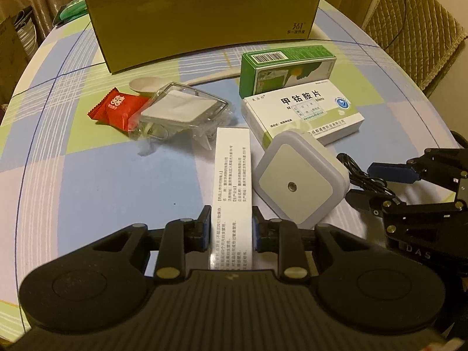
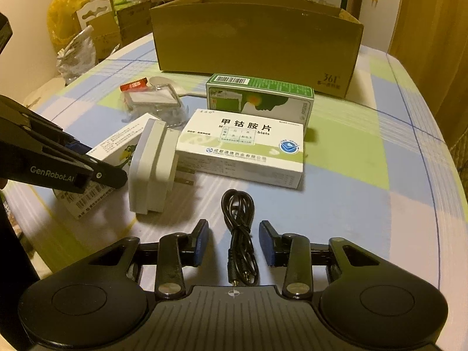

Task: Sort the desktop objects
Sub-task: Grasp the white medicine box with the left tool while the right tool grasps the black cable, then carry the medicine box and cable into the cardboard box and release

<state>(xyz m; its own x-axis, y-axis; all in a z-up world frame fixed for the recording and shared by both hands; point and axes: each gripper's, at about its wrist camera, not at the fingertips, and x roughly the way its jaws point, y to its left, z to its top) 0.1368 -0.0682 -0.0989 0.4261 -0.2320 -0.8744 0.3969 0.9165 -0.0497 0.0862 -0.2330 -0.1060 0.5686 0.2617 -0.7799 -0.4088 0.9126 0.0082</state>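
Left gripper (image 1: 231, 228) clamped on the narrow white carton (image 1: 232, 175); right gripper (image 2: 234, 244) straddling the black cable (image 2: 238, 234).

The carton's near end sits between the pads, ready for lifting toward the cardboard box (image 1: 204, 20) (probably the sorting bin). The right jaws stand apart, not touching the coiled cable on the table (image 2: 365, 204).

Cardboard boxes: one (image 1: 204, 26), open-topped, at the far side of the table.
Medicine boxes: three, namely one green (image 1: 288, 68), one white and green (image 1: 302, 111), one long white (image 1: 232, 193).
Night lights: one (image 1: 298, 180).
Clear plastic packages: one (image 1: 182, 109).
Red candy wrappers: one (image 1: 115, 108).
Spoons: one (image 1: 149, 84).
Black cables: one (image 2: 239, 234).
Grippers: two, namely left (image 1: 232, 225) and right (image 2: 234, 239).
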